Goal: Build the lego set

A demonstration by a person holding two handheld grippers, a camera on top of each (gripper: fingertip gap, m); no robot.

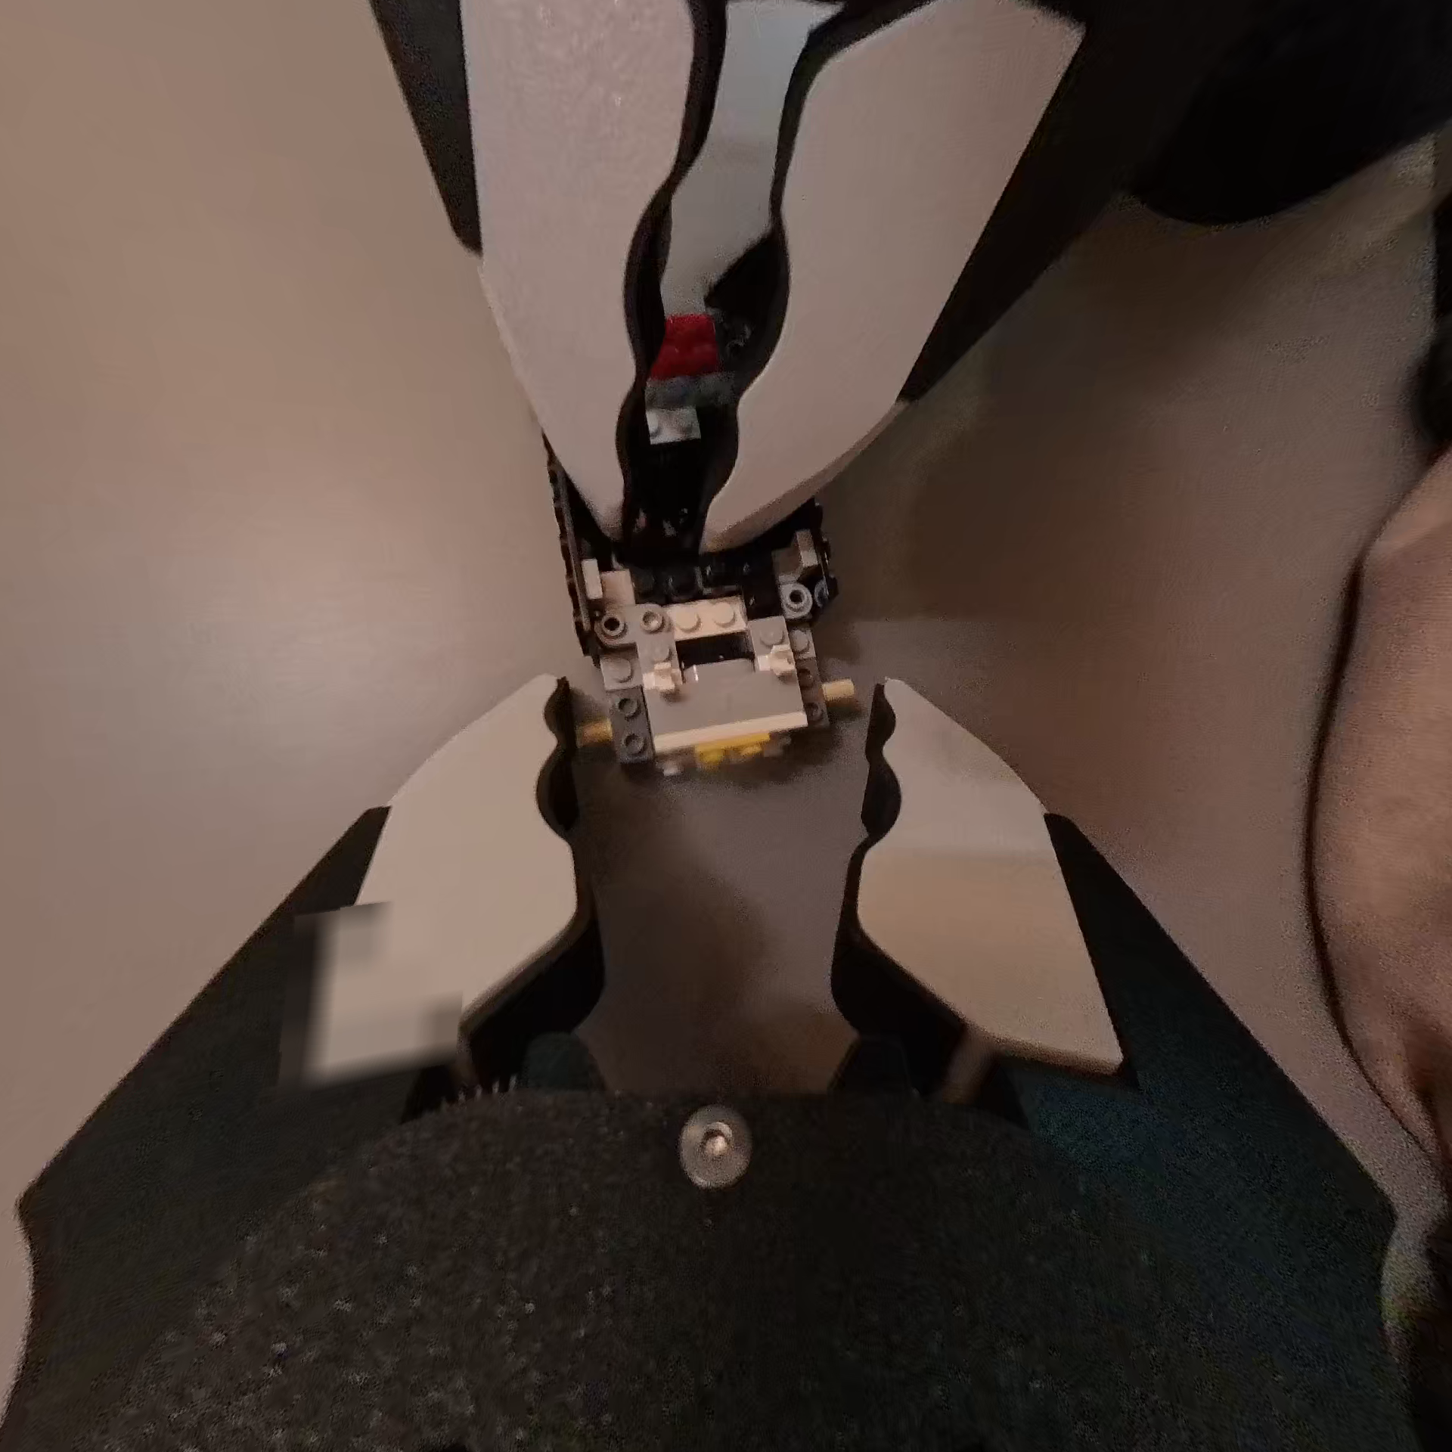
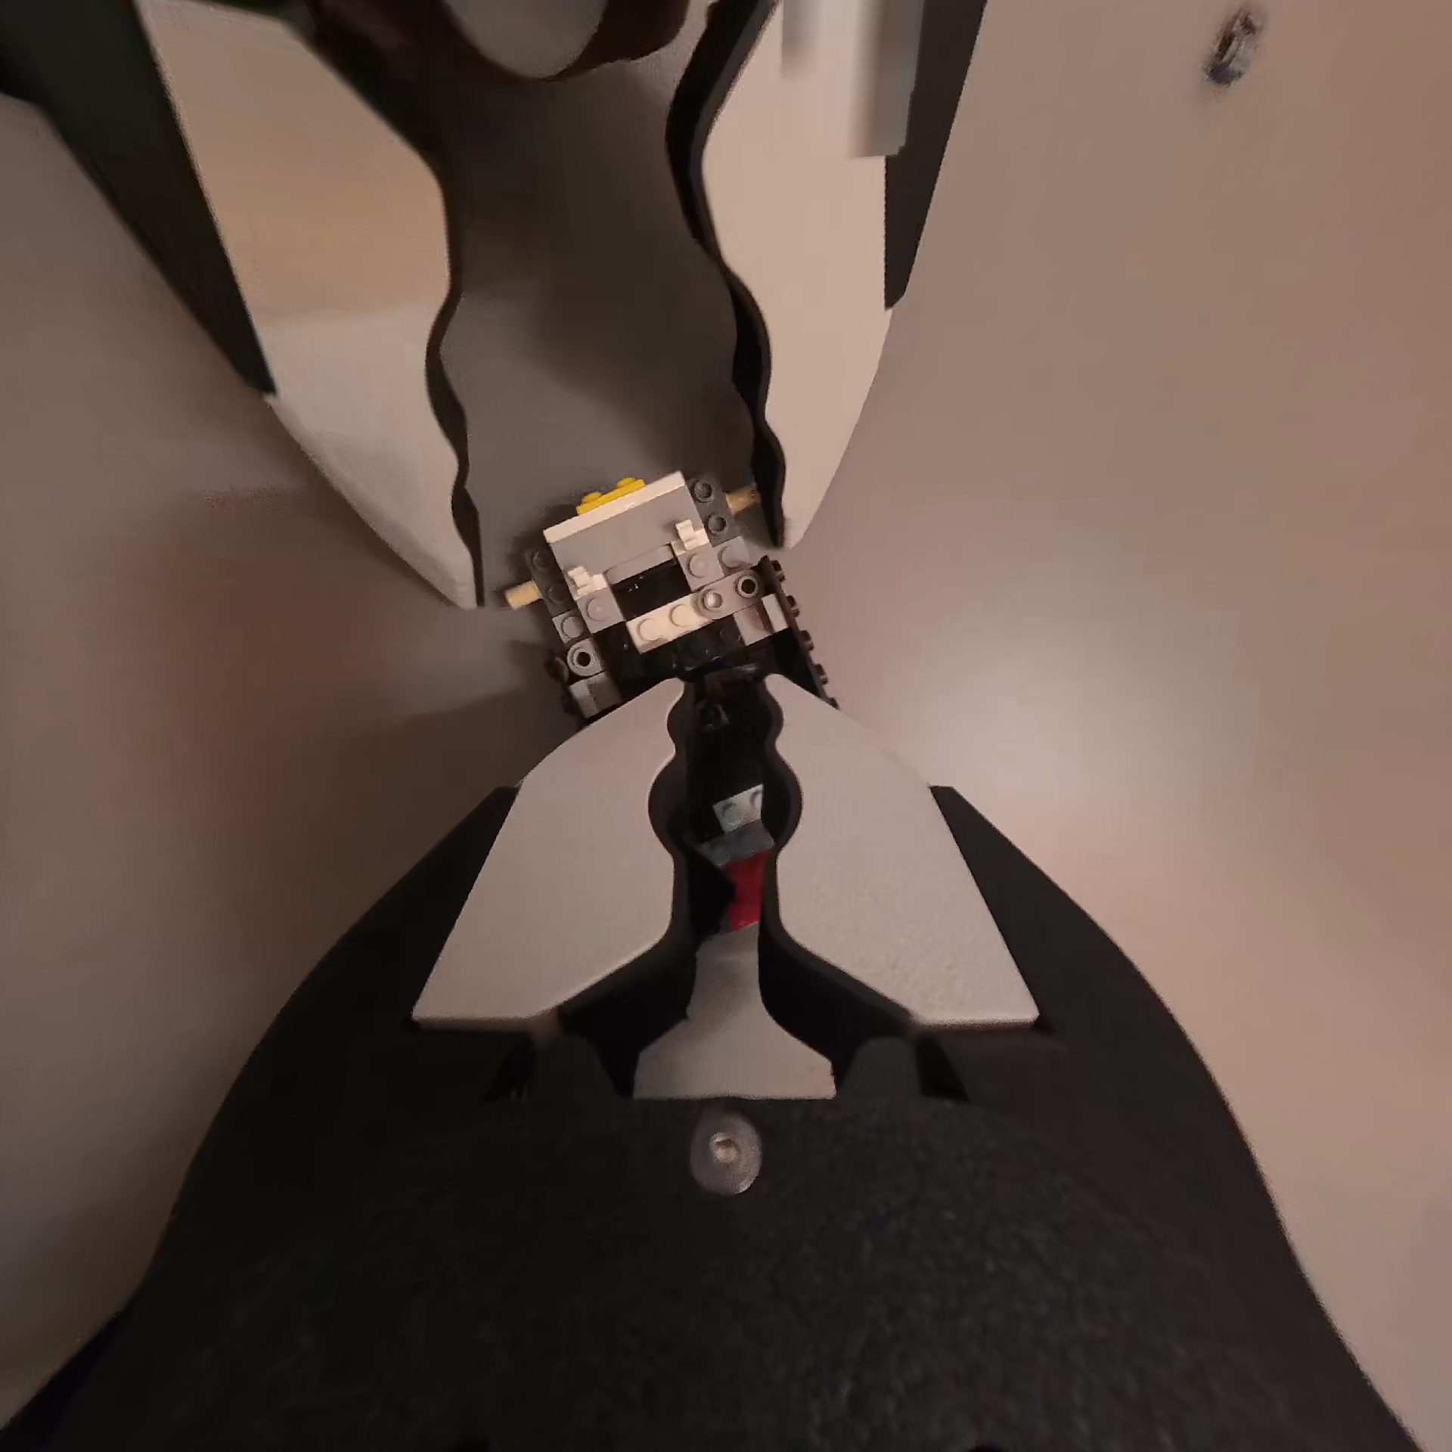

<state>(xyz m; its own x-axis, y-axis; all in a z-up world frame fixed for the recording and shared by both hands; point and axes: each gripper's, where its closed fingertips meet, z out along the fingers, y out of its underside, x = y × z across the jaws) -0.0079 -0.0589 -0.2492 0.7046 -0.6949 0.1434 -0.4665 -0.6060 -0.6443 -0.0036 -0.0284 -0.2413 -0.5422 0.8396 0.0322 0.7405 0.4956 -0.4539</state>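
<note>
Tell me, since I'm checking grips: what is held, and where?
The right gripper clamps the lego model by its narrow black rear end; the left gripper is open around its grey front.

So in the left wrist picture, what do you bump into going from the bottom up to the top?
Silver round screw → open white left fingers → yellow brick edge → flat grey plate → row of white studs → tips of the right fingers → small red brick.
</note>
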